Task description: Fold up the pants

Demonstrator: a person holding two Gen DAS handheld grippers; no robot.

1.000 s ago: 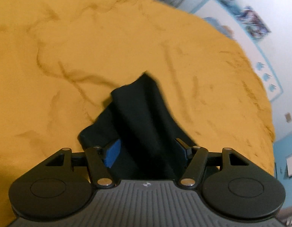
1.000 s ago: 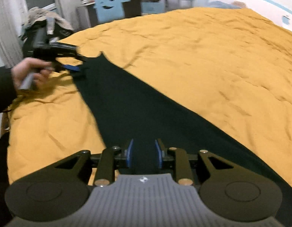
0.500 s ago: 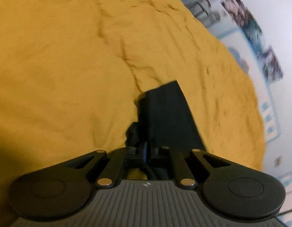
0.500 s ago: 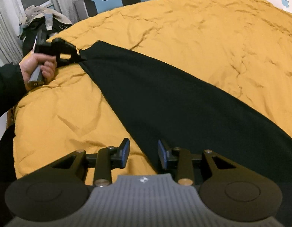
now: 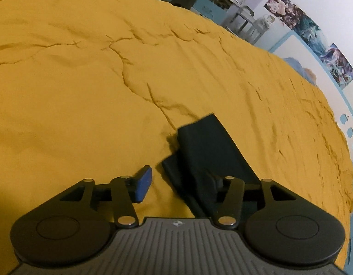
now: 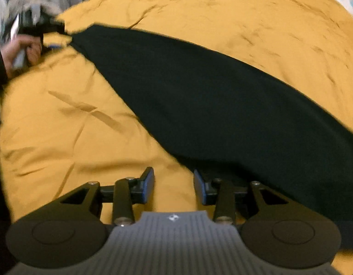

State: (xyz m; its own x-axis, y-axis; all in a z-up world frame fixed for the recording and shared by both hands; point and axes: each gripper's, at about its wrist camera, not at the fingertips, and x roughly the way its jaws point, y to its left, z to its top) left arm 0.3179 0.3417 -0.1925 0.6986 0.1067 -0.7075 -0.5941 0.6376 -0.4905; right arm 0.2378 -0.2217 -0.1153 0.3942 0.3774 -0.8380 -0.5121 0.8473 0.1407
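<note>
Left gripper [image 5: 176, 181] jaws just opened wide, dark folded pants [image 5: 206, 151] end lying loose between them. Right gripper [image 6: 174, 183] jaws just opening, only wrinkled mustard-yellow bedspread [image 6: 61, 137] between them.

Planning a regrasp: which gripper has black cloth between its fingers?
The left gripper: black fabric pants lie between its fingers; the right gripper's frame only yellow bedspread. Both jaws just opened.
</note>
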